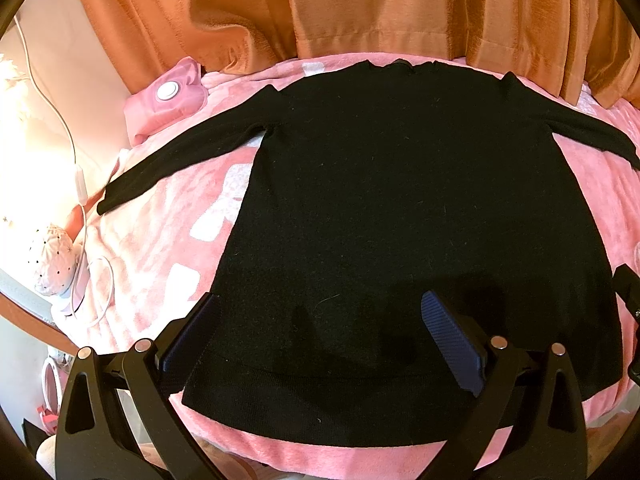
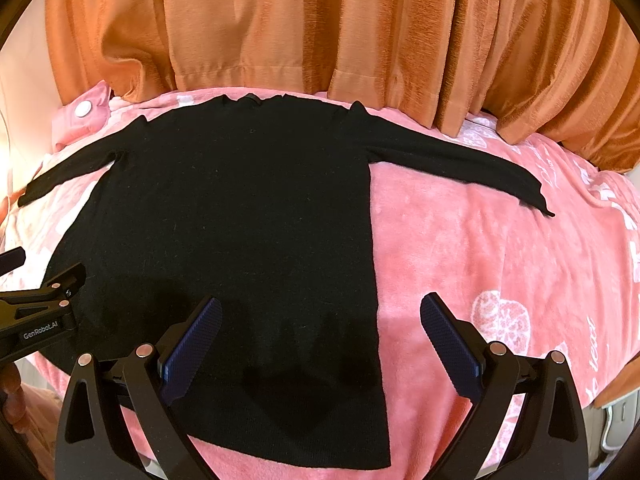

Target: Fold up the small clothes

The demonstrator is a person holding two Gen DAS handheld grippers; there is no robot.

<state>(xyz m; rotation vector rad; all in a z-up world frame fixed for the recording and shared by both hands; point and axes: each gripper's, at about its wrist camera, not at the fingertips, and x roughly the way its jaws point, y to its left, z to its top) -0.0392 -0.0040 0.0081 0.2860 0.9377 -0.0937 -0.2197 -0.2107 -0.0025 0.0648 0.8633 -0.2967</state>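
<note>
Fingers, left wrist view: both blue-padded fingers (image 1: 450,336) of the left gripper (image 1: 316,340) are standing wide apart, gripping nothing, and hovering over the near hem of the sweater.
Sweater, left wrist view: a black long-sleeved sweater (image 1: 380,200) is lying flat on the pink blanket (image 1: 168,248), neck toward the curtain, both sleeves spreading out sideways.
Left sleeve: the left sleeve (image 1: 172,164) is stretching out toward the bed's edge, its cuff ending near a white cable (image 1: 76,168).
Surroundings, left wrist view: an orange curtain (image 1: 360,8) is hanging behind the bed; a pink pouch with a white round button (image 1: 168,96) is lying just beyond the left shoulder; a white perforated lamp (image 1: 54,258) is sitting off the blanket's edge.
Other gripper: part of the right gripper (image 1: 630,300) is showing at the right border.

Fingers, right wrist view: the right gripper (image 2: 320,344) is holding its fingers (image 2: 448,340) wide open and empty, straddling the sweater's right side edge, one finger over black knit, the other over bare blanket.
Sweater, right wrist view: the sweater (image 2: 240,220) is filling the left and centre, its right sleeve (image 2: 460,160) reaching across the blanket (image 2: 500,260).
Blanket print: white citrus slices (image 2: 500,320) and lettering are showing on the right.
Left gripper: the left gripper (image 2: 16,276) is poking in from the left over the hem corner, its fingers apart.
</note>
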